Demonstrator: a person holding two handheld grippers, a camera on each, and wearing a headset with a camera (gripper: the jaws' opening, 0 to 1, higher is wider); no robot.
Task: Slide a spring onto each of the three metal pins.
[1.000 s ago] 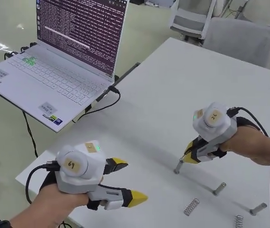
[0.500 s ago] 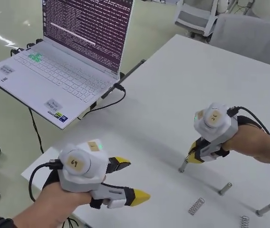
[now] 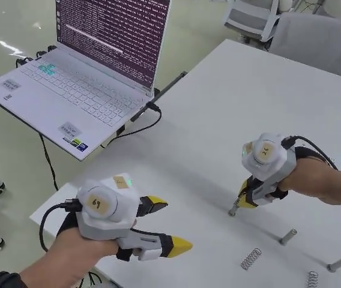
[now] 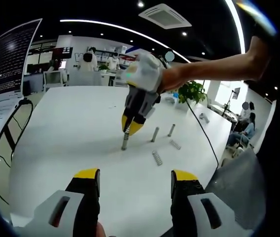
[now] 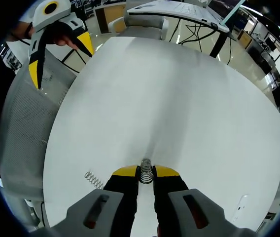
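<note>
my right claw [image 3: 243,200] is pinching a spring [image 5: 146,173] just above the pin [image 3: 233,210] under its tips, so i'd line the coil's bore with that pin and ease straight down without squeezing harder, while my left claw [image 3: 169,225] hangs spread, well apart.

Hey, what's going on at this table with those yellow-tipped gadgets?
A person is working with a handheld gripper in each hand. The right gripper has its jaws shut on a spring and holds it at the top of one upright pin on the table. The left gripper hovers open near the table's edge, holding nothing. Two more pins stand bare, with two loose springs lying near them.
</note>
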